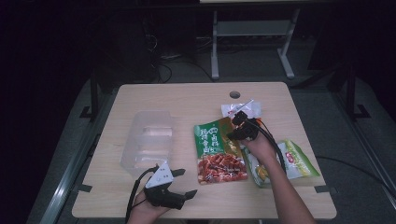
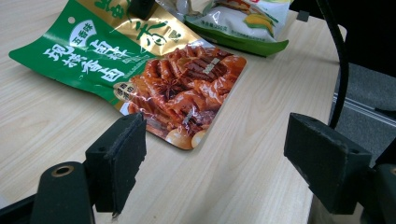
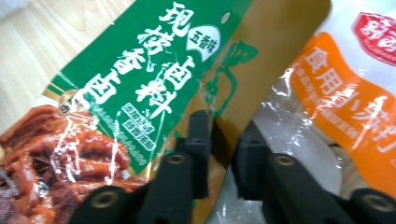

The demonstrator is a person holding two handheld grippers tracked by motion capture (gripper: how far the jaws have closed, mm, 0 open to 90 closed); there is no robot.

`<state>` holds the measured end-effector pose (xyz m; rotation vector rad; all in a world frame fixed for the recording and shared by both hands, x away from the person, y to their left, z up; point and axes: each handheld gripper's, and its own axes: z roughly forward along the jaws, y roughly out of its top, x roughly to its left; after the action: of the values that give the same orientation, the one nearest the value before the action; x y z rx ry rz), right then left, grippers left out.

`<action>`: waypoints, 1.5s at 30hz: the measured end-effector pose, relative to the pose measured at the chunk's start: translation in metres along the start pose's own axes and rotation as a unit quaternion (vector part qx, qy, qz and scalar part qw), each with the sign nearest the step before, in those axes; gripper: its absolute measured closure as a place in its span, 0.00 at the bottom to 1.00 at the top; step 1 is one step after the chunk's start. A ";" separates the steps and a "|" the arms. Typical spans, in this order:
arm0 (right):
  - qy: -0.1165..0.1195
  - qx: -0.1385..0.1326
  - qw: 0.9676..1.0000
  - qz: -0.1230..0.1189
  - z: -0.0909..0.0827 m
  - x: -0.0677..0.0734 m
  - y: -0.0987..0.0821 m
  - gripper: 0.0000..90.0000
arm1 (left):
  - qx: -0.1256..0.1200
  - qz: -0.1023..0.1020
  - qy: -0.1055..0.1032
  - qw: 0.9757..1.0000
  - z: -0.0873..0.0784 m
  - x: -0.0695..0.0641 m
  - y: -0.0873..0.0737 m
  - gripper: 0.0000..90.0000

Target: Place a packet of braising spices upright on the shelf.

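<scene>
A green and gold seasoning packet (image 1: 217,151) with a picture of braised meat lies flat in the middle of the table. My right gripper (image 1: 236,127) is down at its upper right edge. In the right gripper view the jaws of my right gripper (image 3: 224,144) pinch the gold edge of the packet (image 3: 140,84). My left gripper (image 1: 185,183) rests open near the table's front edge, to the lower left of the packet. In the left gripper view its pads (image 2: 119,158) stand wide apart, with nothing between them and the packet (image 2: 140,70) beyond.
A white and green snack bag (image 1: 285,161) with an orange label lies right of the packet, partly under the right forearm. A small white packet (image 1: 240,108) sits behind the right gripper. A clear plastic container (image 1: 148,140) stands at the left. A cable hole (image 1: 235,94) marks the far edge.
</scene>
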<state>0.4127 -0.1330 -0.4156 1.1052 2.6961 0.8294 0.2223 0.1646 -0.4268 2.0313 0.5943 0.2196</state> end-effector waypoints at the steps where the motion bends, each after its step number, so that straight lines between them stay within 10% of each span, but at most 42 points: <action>1: 0.007 -0.002 1.000 0.000 0.000 0.000 0.000 0.95 | 0.000 -0.002 0.000 1.000 0.000 0.000 0.000 0.23; 27: 0.052 -0.090 0.994 -0.019 -0.067 0.023 -0.011 1.00 | -0.003 -0.031 0.016 0.999 0.030 0.006 0.018 0.19; 45: 0.078 -0.159 0.982 -0.064 -0.114 0.041 -0.031 1.00 | 0.003 -0.116 0.020 0.993 0.084 0.033 0.029 0.18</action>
<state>0.3297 -0.1742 -0.3320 0.8182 2.5910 1.3148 0.2928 0.1042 -0.4481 1.9482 0.8510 0.1203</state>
